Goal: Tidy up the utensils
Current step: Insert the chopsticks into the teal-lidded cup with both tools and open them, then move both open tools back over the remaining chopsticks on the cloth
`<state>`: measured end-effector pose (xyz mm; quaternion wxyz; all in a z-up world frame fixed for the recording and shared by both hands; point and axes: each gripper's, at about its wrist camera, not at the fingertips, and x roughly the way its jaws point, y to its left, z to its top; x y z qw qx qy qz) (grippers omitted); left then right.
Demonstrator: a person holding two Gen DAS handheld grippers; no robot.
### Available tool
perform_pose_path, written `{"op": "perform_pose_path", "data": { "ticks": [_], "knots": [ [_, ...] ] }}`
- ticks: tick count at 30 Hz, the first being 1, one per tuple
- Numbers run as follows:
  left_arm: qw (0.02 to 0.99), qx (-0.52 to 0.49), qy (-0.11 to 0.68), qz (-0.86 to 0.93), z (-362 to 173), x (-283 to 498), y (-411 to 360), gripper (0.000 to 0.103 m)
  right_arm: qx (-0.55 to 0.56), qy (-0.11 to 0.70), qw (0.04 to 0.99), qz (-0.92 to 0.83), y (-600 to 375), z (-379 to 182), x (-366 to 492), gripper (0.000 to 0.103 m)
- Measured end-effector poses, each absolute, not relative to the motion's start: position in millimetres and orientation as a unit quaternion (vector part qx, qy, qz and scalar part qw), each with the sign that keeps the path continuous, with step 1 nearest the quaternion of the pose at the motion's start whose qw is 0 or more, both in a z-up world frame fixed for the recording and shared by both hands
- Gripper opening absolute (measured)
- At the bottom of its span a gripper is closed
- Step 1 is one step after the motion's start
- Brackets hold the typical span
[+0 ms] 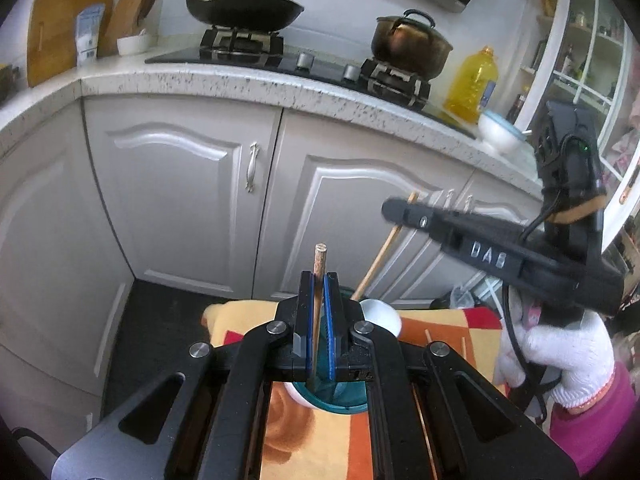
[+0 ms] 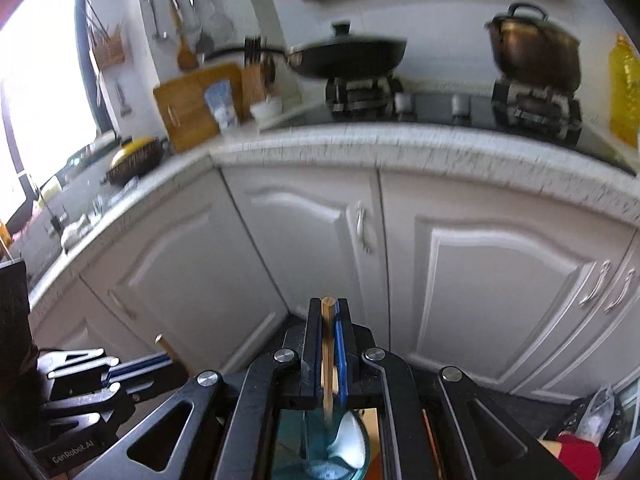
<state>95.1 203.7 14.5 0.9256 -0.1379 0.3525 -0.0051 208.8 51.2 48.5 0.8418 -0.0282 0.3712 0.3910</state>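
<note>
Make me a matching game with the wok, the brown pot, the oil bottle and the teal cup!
Things:
1 wok
2 brown pot
3 oil bottle
4 teal cup

Places:
A far right on the counter
B under both grippers
C left burner
D right burner

Pairs: 1-C, 2-D, 3-A, 4-B

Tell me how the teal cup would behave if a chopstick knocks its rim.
The teal cup looks like thin clear plastic, so probably light and apt to tip or slide. The chopstick in the right gripper looks stiff, so a knock would likely carry through.
</note>
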Motion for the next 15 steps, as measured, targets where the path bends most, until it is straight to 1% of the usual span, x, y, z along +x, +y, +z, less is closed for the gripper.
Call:
{"op": "perform_pose_path", "data": {
  "ticks": [3, 5, 7, 8, 9, 10, 11, 15],
  "knots": [
    [0.923, -0.145, 0.357, 0.003, 11.3, 97.2, 205.6, 0.003, -0.035, 0.408, 0.821, 0.397, 55.0, 29.1, 212.2, 0.005],
    [0.918, -0.156, 0.364, 0.007, 9.7, 97.1, 207.9, 0.003, -0.025, 0.417, 0.816, 0.4, 51.9, 24.7, 214.6, 0.005],
    [0.917, -0.157, 0.367, 0.007, 9.8, 96.5, 207.5, 0.006, -0.015, 0.422, 0.815, 0.397, 45.5, 24.2, 216.4, 0.008],
    [0.918, -0.152, 0.366, 0.011, 10.5, 94.8, 206.2, 0.014, -0.013, 0.423, 0.815, 0.396, 42.2, 25.0, 216.4, 0.019],
    [0.919, -0.15, 0.364, 0.013, 11.5, 92.9, 205.6, 0.026, -0.009, 0.421, 0.816, 0.395, 38.5, 26.1, 215.5, 0.035],
    [0.92, -0.152, 0.36, 0.013, 12.7, 91.4, 205.4, 0.032, -0.006, 0.419, 0.817, 0.396, 35.3, 27.4, 214.9, 0.039],
    [0.921, -0.155, 0.358, 0.011, 13.6, 89.2, 205.5, 0.036, -0.003, 0.418, 0.818, 0.396, 31.1, 28.8, 213.5, 0.039],
    [0.922, -0.155, 0.353, 0.011, 17.9, 79.5, 200.5, 0.037, -0.005, 0.418, 0.82, 0.391, 20.2, 32.7, 205.7, 0.039]
  ]
}}
